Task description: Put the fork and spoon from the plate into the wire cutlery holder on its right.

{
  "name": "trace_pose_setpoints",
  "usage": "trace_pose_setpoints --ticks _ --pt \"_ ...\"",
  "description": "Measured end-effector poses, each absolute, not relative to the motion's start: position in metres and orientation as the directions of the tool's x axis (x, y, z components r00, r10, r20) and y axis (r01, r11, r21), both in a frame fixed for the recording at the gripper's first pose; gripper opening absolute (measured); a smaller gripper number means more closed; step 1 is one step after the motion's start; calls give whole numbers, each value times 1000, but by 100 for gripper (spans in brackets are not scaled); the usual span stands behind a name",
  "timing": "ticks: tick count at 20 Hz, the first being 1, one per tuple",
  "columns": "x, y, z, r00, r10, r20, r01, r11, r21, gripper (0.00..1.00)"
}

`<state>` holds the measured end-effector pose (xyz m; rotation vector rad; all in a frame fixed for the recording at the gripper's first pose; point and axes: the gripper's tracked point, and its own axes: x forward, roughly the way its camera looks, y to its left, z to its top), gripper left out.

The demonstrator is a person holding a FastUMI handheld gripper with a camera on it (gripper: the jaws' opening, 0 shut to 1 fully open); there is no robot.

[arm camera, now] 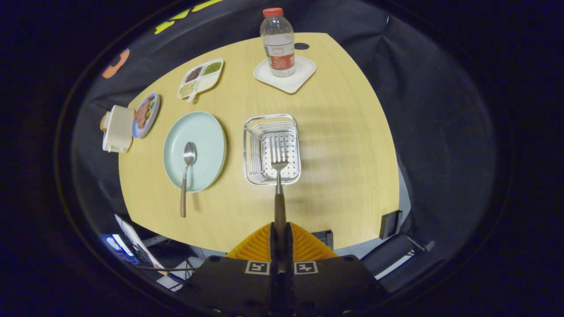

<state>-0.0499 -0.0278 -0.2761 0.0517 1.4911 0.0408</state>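
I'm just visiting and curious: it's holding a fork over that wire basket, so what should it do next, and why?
Probably lower the fork into the wire cutlery holder and open the jaws. The gripper is shut on the fork's handle, tines already over the holder, while the spoon waits on the plate.

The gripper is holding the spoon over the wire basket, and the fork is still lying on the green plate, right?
Not quite, they are swapped. In the gripper view the gripper is shut on the fork, whose prongs are over the wire basket. The spoon is the one on the green plate.
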Motion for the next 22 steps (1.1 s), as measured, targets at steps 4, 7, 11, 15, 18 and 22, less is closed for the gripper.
trace_pose_setpoints --ticks 4,7,11,15,18,22 --pt "-42 -23 -270 125 61 -990 15 998 63 29" --pt "-32 -15 -258 189 42 -981 -8 999 41 81" --pt "-19 5 -237 284 15 -959 -46 999 2 95" --pt "-20 59 -220 321 68 -944 -90 995 41 95" --pt "-31 102 -233 292 111 -950 -126 989 77 95" --pt "-49 148 -263 241 143 -960 -165 981 105 95"
